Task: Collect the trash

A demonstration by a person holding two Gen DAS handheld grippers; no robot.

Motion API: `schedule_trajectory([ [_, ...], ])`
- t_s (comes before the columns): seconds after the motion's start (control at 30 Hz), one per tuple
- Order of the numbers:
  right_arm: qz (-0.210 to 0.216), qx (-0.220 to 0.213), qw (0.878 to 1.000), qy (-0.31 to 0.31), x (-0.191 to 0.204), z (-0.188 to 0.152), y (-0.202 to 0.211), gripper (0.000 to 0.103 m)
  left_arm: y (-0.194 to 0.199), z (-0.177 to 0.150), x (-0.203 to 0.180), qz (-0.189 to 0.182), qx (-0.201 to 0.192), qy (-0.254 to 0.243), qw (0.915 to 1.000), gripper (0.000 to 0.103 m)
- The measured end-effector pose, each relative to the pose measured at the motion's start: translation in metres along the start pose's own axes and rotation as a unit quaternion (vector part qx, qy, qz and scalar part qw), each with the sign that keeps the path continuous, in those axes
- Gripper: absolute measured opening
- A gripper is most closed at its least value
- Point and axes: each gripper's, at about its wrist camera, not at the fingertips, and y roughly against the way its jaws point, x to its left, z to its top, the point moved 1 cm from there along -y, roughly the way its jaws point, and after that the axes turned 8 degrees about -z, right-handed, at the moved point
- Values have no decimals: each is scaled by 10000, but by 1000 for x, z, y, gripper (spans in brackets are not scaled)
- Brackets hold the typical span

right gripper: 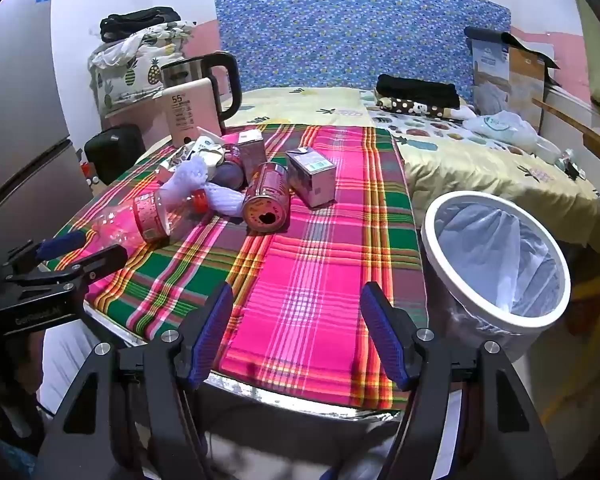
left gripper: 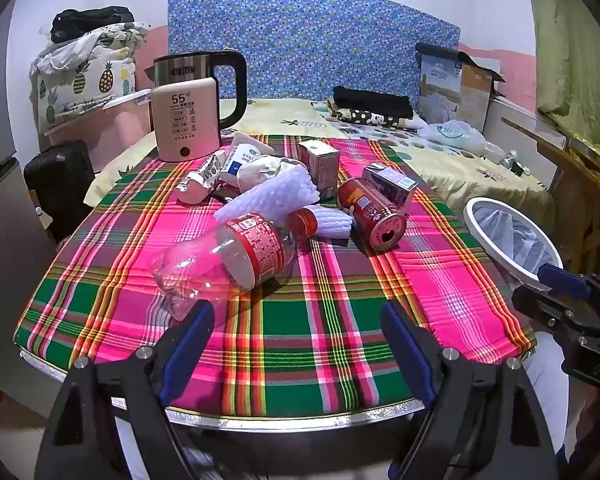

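Observation:
Trash lies heaped on the plaid tablecloth (left gripper: 292, 320): a clear plastic bottle with a red label (left gripper: 228, 256) (right gripper: 140, 220) on its side, a red can (left gripper: 370, 212) (right gripper: 266, 198) also lying down, white foam netting (left gripper: 276, 196) (right gripper: 188, 178), two small cartons (left gripper: 390, 184) (right gripper: 312, 174) and crumpled paper (left gripper: 260, 168). A white bin with a pale liner (right gripper: 496, 256) (left gripper: 512, 236) stands off the table's right edge. My left gripper (left gripper: 296, 324) is open over the near edge, the bottle's base by its left finger. My right gripper (right gripper: 296, 320) is open over bare cloth, holding nothing.
A cream water heater (left gripper: 186, 120) and a steel kettle (left gripper: 204, 72) stand at the table's far left. Behind the table is a bed (left gripper: 440, 152) with folded clothes and a plastic bag. A fridge (right gripper: 16, 120) is at the left, a wooden frame (left gripper: 572, 168) at the right.

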Motion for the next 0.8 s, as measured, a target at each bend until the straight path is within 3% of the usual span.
schedule_trajectory([
  [0.4,7,-15,10000,4,0,1,1,68,-12,2,-1,21,13,-54,10000,86],
  [0.8,-4,-26,10000,11,5,-1,1,68,4,3,-4,-7,-69,-47,10000,86],
])
